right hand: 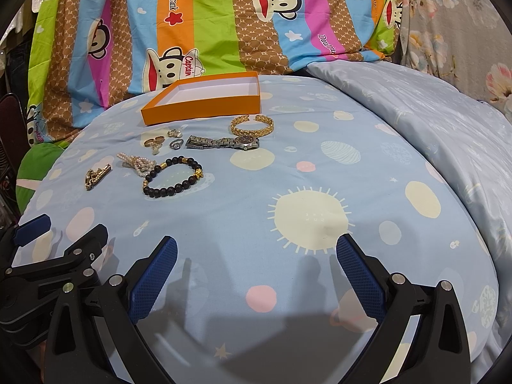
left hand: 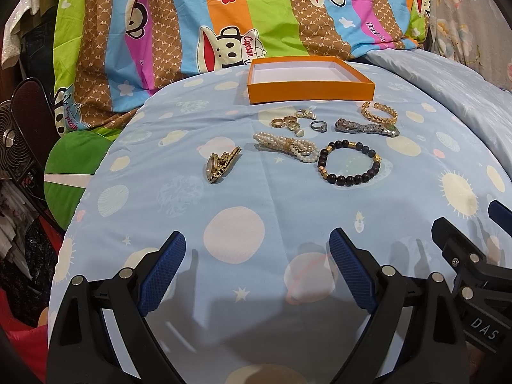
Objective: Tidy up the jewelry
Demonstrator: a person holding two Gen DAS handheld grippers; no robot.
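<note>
An open orange box (left hand: 308, 93) (right hand: 204, 107) with a white inside lies empty on the blue bedcover. In front of it lie a gold cuff (left hand: 380, 112) (right hand: 252, 125), a silver watch (left hand: 368, 127) (right hand: 224, 142), several rings (left hand: 289, 123) (right hand: 155, 142), a pearl bracelet (left hand: 288, 146) (right hand: 137, 163), a black bead bracelet (left hand: 348, 167) (right hand: 174, 176) and a gold watch (left hand: 220, 163) (right hand: 96, 176). My left gripper (left hand: 257, 270) is open and empty, well short of the jewelry. My right gripper (right hand: 256, 272) is open and empty, to the right of the left one.
A striped cartoon monkey quilt (left hand: 224, 16) (right hand: 208, 16) rises behind the box. A rumpled pale blue duvet (right hand: 432, 112) lies at the right. A green cushion (left hand: 73, 163) and a fan (left hand: 12, 147) sit off the bed's left edge.
</note>
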